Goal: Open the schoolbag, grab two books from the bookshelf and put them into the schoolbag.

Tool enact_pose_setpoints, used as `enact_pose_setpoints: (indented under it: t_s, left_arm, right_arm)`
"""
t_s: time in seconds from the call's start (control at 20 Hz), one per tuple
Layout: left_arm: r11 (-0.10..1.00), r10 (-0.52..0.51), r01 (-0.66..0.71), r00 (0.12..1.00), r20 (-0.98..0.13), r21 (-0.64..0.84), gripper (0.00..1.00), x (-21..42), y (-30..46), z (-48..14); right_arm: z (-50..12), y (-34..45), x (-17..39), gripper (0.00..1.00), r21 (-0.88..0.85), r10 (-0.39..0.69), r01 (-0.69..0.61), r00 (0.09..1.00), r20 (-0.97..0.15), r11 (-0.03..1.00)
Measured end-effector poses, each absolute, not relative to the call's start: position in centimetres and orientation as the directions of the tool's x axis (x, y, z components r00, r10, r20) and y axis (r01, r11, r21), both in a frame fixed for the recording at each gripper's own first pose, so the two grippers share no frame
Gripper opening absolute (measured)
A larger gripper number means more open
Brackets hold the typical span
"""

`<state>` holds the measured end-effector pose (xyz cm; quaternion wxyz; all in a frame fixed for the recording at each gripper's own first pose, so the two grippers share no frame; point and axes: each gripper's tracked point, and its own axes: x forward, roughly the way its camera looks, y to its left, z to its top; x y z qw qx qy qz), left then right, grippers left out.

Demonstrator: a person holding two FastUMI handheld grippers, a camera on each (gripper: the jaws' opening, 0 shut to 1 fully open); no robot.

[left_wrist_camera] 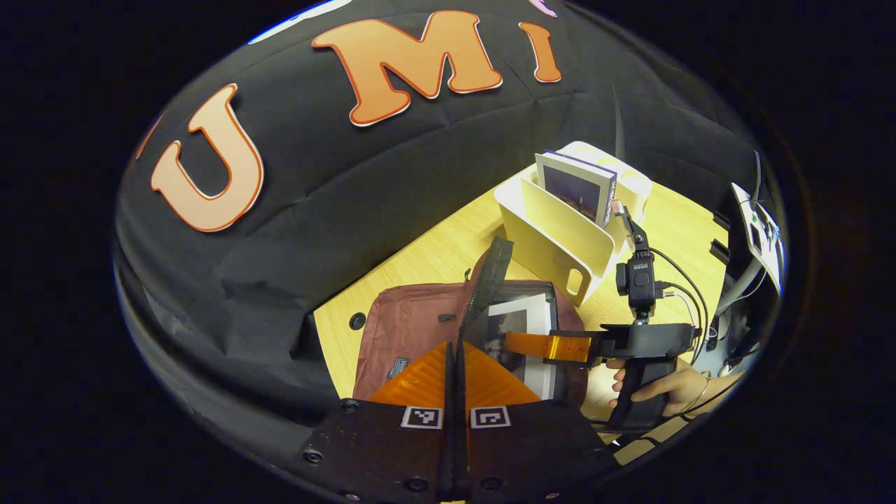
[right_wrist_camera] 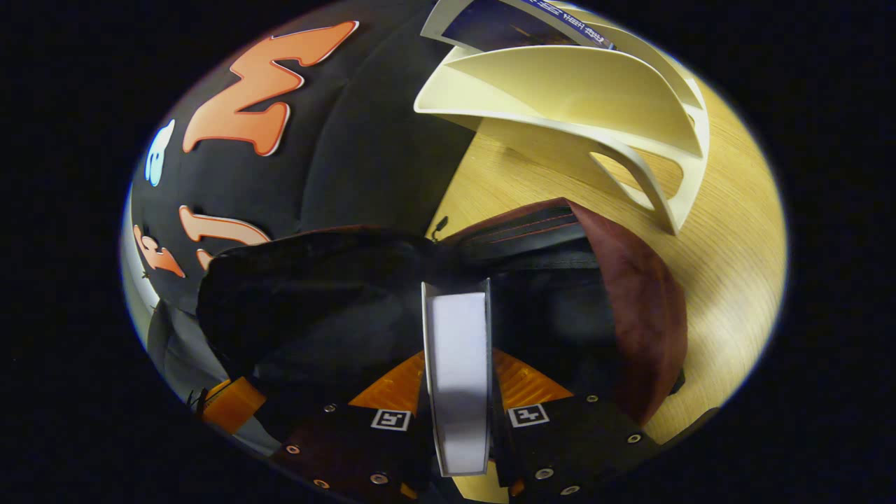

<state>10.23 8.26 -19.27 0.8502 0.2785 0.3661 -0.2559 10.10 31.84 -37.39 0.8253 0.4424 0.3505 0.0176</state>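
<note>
Right gripper grips book over schoolbag opening

A black cloth wall hangs in soft folds ahead of the fingers and off to their left in the left gripper view, dropping behind the far edge of a light wooden table with a pale grain. A small round dark hole sits in the tabletop left of the fingers. In the right gripper view the same wooden surface spreads to the right of the fingers, brightly lit, with the cloth rising ahead and left
</note>
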Motion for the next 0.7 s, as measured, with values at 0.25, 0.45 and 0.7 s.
enact_pose_setpoints:
  t_s: [0.25,0.45,0.7]
  left_arm:
    - [0.728,-0.225,0.626,0.604,-0.764,0.28,0.01,10.3,9.0,-19.7]
    - [0.733,-0.239,0.629,0.597,-0.766,0.261,0.0,9.8,8.8,-20.2]
    - [0.73,-0.244,0.633,0.596,-0.765,0.26,0.0,9.2,9.4,-20.6]
  right_arm:
    - [-40.2,29.9,6.8,0.75,0.651,0.305,0.41,0.642,-0.704,0.639]
    - [-40.1,27.7,5.6,0.98,0.609,0.26,0.453,0.622,-0.739,0.651]
    - [-39.3,24.0,5.1,0.98,0.598,0.192,0.509,0.64,-0.744,0.62]
